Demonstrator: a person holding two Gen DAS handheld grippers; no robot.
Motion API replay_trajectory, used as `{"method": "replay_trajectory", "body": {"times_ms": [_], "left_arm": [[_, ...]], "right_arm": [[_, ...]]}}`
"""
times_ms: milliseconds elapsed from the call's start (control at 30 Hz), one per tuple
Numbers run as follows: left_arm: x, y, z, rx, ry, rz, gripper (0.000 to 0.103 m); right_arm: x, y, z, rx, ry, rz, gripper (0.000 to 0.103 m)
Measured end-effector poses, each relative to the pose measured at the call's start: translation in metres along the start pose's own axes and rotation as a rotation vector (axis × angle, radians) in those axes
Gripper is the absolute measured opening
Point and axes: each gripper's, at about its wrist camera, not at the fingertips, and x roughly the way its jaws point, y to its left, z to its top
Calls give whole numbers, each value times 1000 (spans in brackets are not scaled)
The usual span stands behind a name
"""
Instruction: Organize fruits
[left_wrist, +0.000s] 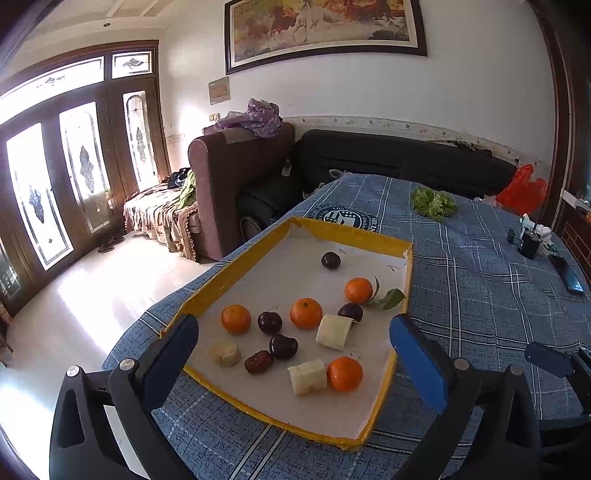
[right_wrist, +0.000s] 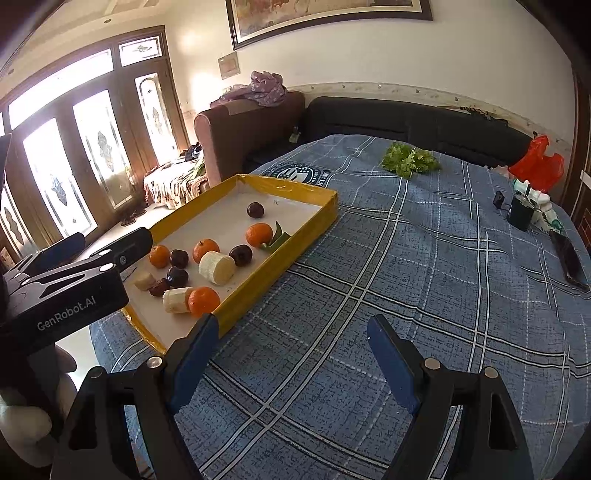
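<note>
A yellow-rimmed tray (left_wrist: 351, 230) (right_wrist: 288, 186) with a white floor lies on the blue plaid table. In it sit several tangerines (left_wrist: 306, 313) (right_wrist: 204, 301), one with a leaf (left_wrist: 358, 290), several dark plums (left_wrist: 283, 346) (right_wrist: 255, 209), peeled banana pieces (left_wrist: 333, 331) (right_wrist: 217, 267) and a red date (left_wrist: 258, 361). My left gripper (left_wrist: 293, 345) hangs open above the tray's near end, nothing between its blue pads. To the tray's right, my right gripper (right_wrist: 290, 343) stands open over bare cloth, its left finger near the tray's corner.
A bunch of green lettuce (left_wrist: 434, 201) (right_wrist: 408, 159) lies at the table's far side. A black box (right_wrist: 521, 213), white items and a dark phone (right_wrist: 570, 263) sit at the right edge. Sofas, a red bag (right_wrist: 537, 162) and glass doors stand behind.
</note>
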Motion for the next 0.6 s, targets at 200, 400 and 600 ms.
{"method": "replay_trajectory", "body": {"times_ms": [200, 400, 600], "left_arm": [[-34, 7, 6, -40, -130, 146, 103], [-49, 18, 6, -84, -138, 66, 103], [-32, 24, 2, -105, -60, 12, 103]], "right_arm": [[-4, 2, -1, -9, -15, 0, 87], [-8, 9, 0, -18, -29, 13, 87], [-8, 15, -3, -31, -26, 15, 87]]}}
